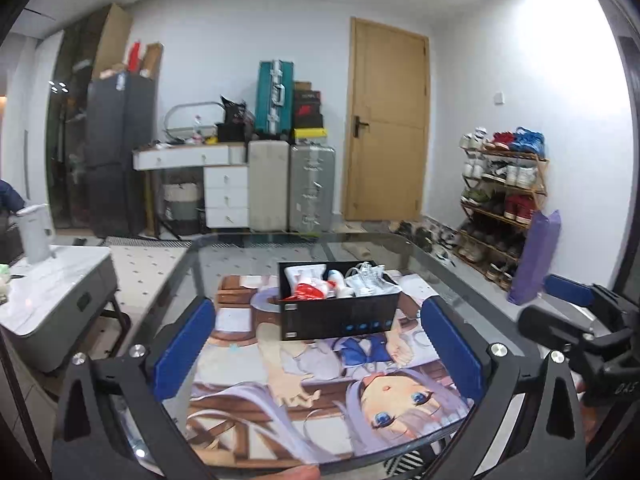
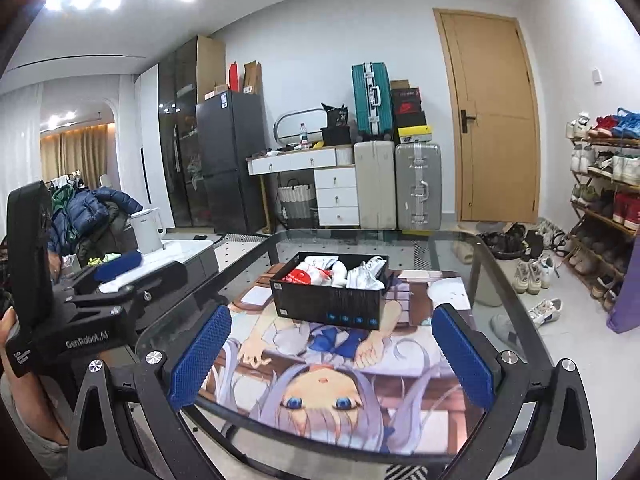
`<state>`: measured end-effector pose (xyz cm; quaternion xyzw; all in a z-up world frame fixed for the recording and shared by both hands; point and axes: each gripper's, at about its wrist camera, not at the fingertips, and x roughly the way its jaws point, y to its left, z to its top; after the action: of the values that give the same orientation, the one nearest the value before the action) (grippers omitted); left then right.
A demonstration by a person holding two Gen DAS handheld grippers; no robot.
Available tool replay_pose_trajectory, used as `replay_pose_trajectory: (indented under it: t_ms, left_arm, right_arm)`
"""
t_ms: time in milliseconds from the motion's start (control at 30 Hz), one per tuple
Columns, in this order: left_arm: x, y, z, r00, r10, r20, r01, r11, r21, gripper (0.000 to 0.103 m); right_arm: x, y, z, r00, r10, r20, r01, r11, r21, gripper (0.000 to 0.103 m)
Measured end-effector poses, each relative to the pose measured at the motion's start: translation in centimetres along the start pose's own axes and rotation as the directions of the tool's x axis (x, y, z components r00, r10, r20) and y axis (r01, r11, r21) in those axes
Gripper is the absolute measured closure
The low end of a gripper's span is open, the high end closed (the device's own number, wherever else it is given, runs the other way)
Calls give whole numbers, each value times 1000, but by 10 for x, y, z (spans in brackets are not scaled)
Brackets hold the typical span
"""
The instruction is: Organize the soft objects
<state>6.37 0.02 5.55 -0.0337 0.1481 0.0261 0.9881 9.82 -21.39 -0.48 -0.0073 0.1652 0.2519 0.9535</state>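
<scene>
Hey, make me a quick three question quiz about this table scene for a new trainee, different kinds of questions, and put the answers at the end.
1. True or false: the left gripper is closed on a soft item.
2. What does the black box sit on? A) the bare glass table B) the printed mat C) the floor
3. Fill in: the red and white soft items lie ____ the black box.

Key
1. False: both it and the right gripper are open with nothing between the pads.
2. B
3. inside
</scene>
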Motion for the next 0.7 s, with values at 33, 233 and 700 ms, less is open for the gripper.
replay_pose_trajectory:
  t_ms: [33,233,700]
  left_arm:
    - [-6,-1,-3,1000,20,14,-20,1000,3,0]
    - [-41,-3,-25,996,-3,85,1,1000,21,0]
    - [-67,-20,-49,993,-48,105,38,995,97,0]
  right_arm:
    - [-6,1,-5,1000,-9,6,9,1000,-7,1]
    - [-36,2,-31,999,-23,38,22,999,43,1]
    - [-52,23,-42,996,-11,83,13,1000,-19,1]
